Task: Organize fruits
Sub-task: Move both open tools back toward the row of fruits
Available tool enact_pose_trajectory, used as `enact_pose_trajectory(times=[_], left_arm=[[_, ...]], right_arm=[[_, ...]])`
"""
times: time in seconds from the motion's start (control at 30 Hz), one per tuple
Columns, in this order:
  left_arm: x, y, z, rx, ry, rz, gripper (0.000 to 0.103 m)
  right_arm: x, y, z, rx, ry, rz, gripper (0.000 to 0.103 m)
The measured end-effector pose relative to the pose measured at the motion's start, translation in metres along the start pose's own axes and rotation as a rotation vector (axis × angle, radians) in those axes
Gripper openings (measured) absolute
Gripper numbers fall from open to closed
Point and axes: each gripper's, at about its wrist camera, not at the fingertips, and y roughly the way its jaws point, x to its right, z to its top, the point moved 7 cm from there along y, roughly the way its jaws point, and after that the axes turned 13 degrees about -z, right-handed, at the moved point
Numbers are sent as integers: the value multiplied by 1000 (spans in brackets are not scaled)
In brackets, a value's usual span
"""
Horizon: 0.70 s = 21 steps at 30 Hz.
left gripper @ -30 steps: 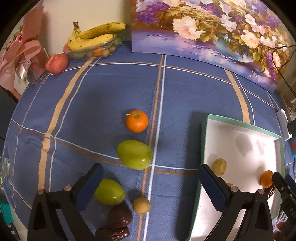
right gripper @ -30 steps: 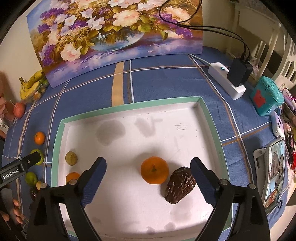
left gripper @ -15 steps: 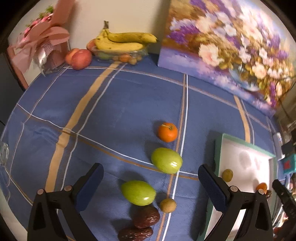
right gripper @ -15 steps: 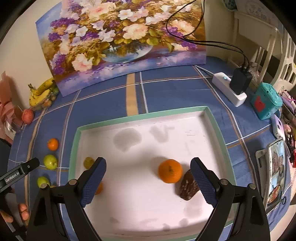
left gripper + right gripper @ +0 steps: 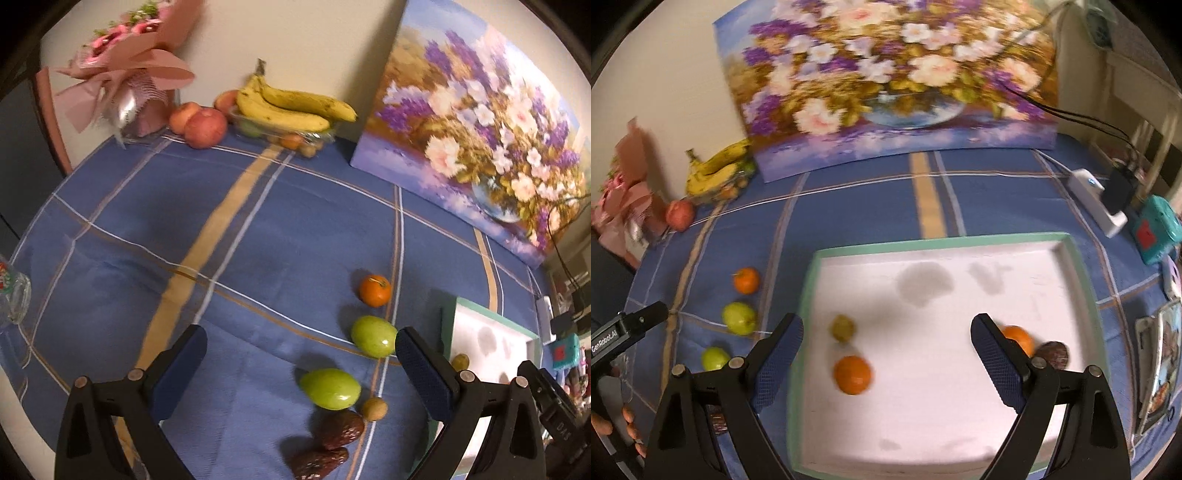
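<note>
On the blue checked cloth lie an orange (image 5: 374, 290), two green fruits (image 5: 373, 336) (image 5: 330, 388), a small brown fruit (image 5: 374, 408) and two dark dates (image 5: 341, 429) (image 5: 319, 463). My left gripper (image 5: 300, 369) hangs open above them, holding nothing. The white tray (image 5: 960, 243) with a green rim holds two oranges (image 5: 852, 374) (image 5: 1019, 339), a small brown fruit (image 5: 843, 327) and a date (image 5: 1052, 354). My right gripper (image 5: 886, 360) is open over the tray, empty. The same loose orange (image 5: 746, 280) and green fruits (image 5: 738, 317) (image 5: 714, 358) show left of the tray.
Bananas (image 5: 291, 105) on a bowl, apples (image 5: 205, 127) and a pink bouquet (image 5: 129, 74) stand at the back by the wall. A flower painting (image 5: 897, 81) leans behind the tray. A power strip (image 5: 1099, 201), a teal box (image 5: 1156, 232) and a glass (image 5: 14, 299) sit at the table edges.
Both grippers have pulled back and risen, so more of the table shows. The left view swung left toward the bananas and bouquet. The right gripper drifted left over the tray. No fruit was picked up.
</note>
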Motion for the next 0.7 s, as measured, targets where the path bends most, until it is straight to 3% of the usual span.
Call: enact_pose_trajectory(times=[0.27,0.57,0.7], left_arm=[[-26,-13,-12,-17,-86,-19,103],[-45,8,-28,-82,-147,15,101],[-49,19,-34,-114,-163,18,100]], right_arm=[[-51,-19,-1,56,-61,99,92],[-105,-14,-26,-3,-147,185,62],[-122,-1,-40,-56,-183,195,59]])
